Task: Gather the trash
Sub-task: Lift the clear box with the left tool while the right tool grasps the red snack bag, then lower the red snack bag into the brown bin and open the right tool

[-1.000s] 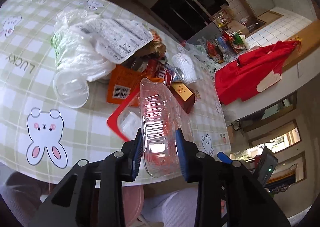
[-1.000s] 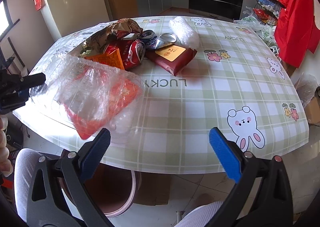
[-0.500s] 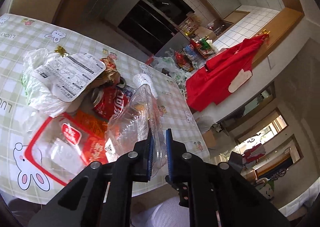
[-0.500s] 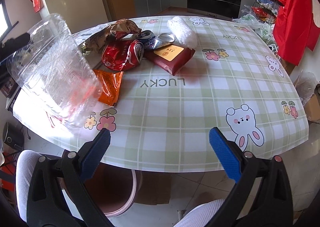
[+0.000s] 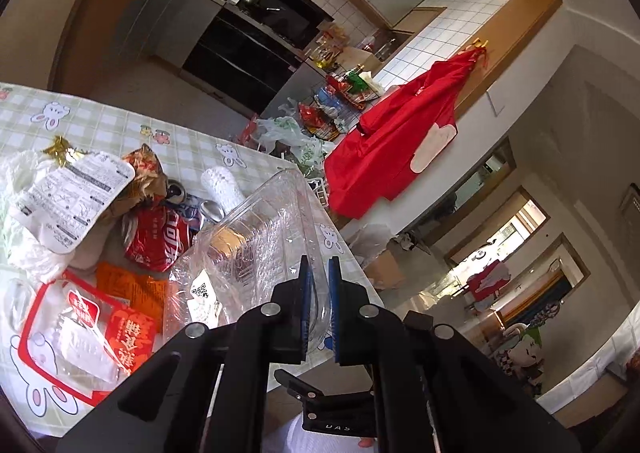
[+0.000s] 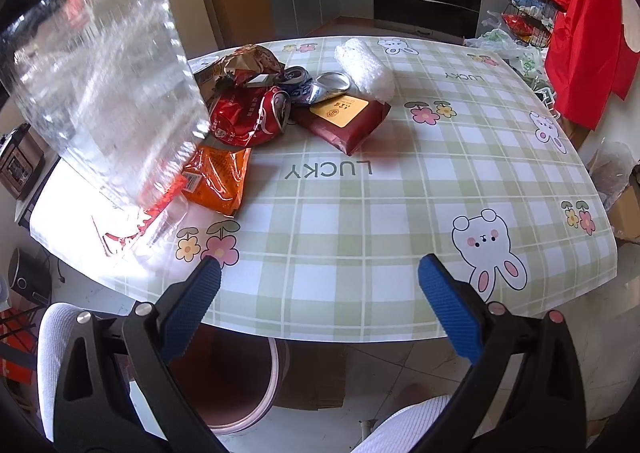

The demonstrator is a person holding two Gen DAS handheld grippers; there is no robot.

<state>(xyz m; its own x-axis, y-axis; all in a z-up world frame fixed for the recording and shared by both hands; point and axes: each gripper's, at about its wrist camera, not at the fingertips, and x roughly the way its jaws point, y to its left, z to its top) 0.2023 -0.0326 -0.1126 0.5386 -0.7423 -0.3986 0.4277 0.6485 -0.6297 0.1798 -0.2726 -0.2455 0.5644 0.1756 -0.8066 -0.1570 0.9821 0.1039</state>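
My left claw (image 5: 318, 277) is pinching the near rim of a clear, crinkled plastic clamshell container (image 5: 256, 237), its blue pads almost meeting with only the thin wall between them; the jaws have just been closing on it. I am holding the container tilted up, clear of the bench (image 6: 360, 213), which is covered in a green checked cloth with rabbits and flowers. In the right wrist view the same container (image 6: 108, 65) is hanging high at the far left above the trash pile.

My right claw (image 6: 318, 281) is gaping wide with nothing between its pads, hovering over the near edge of the bench.

Under the container, a red-bordered clear food packet (image 5: 76, 337) and an orange snack wrapper (image 6: 218, 181) are lying flat. Just beyond them, a crushed red drink can (image 6: 250, 115) is touching a dark red box with a gold label (image 6: 344, 117). A pink-rimmed bin (image 6: 240, 381) is standing on the floor beneath the near edge.
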